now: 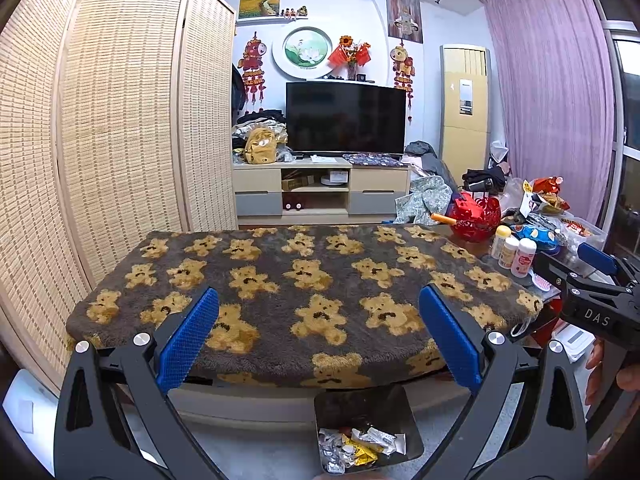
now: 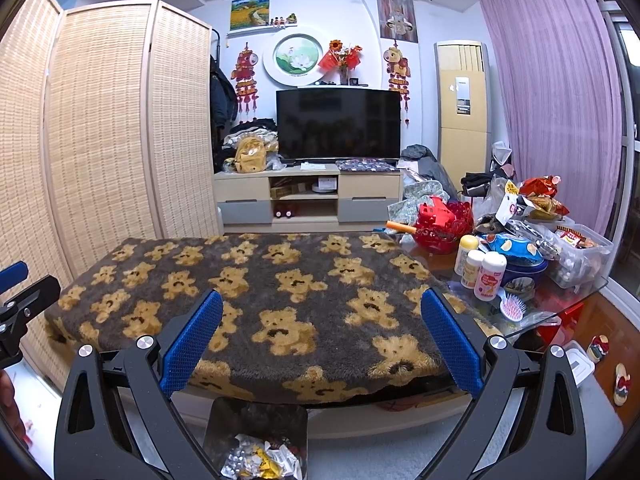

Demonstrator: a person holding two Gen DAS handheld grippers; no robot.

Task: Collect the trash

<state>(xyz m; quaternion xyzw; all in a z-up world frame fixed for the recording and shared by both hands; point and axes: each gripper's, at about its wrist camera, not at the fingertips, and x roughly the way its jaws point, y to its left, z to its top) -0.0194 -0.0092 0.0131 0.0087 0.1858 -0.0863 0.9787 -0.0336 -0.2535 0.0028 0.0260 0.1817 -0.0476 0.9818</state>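
Since both tools are hanging empty right now, the risks are mostly about what comes next. The left tool (image 1: 318,340) has its blue pads spread wide with nothing between them, and same for the right tool (image 2: 322,340), held well apart over the near edge of the surface.

The trash (image 1: 362,446) looks already collected: crumpled foil and yellow and white wrappers sit in the bottom of the dark bin (image 1: 412,424) on the floor, just below the front edge of the surface. You can see the same pile (image 2: 260,460) from the right wrist view too. The bear blanket (image 1: 304,280) covering the surface shows no loose scraps that I can spot, so my guess is the job's basically done or nearly so.

What could go wrong:
- That fuzzy pattern could hide a small wrapper, so declaring it finished might miss something.
- The cluttered right end has snack bags (image 2: 536,196), small bottles (image 2: 482,268), a pink hairbrush (image 2: 512,306) and a red basket (image 2: 442,226). Grabbing there for "trash" risks picking up stuff that isn't, or knocking the bottles over.
- The bin is light-looking and close to the tools, so a low swing could tip it and spill everything.
- Pads snagging the blanket pile could drag it off the edge.
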